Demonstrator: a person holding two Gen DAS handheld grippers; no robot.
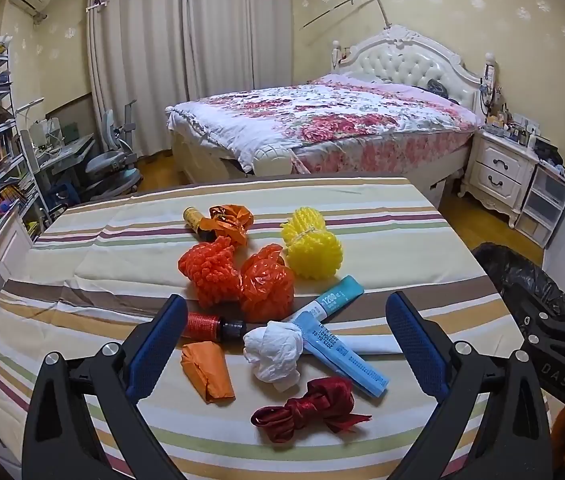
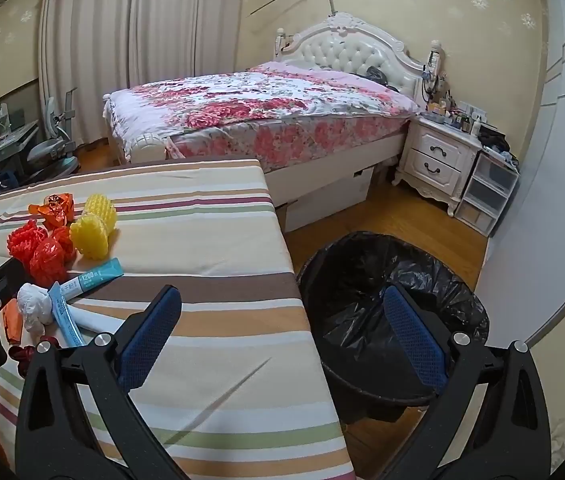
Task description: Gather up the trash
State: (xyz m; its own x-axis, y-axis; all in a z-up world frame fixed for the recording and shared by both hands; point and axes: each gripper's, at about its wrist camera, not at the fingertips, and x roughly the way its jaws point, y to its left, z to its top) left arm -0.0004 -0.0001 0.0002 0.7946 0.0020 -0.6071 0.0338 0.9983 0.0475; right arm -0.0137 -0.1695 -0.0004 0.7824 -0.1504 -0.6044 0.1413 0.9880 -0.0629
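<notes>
The left claw (image 1: 286, 344) gaped empty above trash scattered on the striped worktop (image 1: 382, 200), nearest a white tissue wad (image 1: 272, 354); only the right claw's (image 2: 282, 344) view, equally spread, showed the black-lined bin (image 2: 394, 300) fully.

Yellow foam nets (image 1: 311, 243): one bundle, centre of the left wrist view.
Orange-red foam nets (image 1: 208, 270): one, left of centre.
Crumpled orange plastic bags (image 1: 267, 288): two, one at centre, the other (image 1: 229, 220) above it.
Small bottles (image 1: 213, 326): two, one red-wrapped, one yellow (image 1: 193, 216).
White paper wads (image 1: 273, 350): one.
Blue cartons (image 1: 338, 344): two.
Folded orange papers (image 1: 208, 370): one.
Red ribbons (image 1: 310, 408): one.
Black-lined bins (image 2: 394, 280): one, right of centre in the right wrist view.
</notes>
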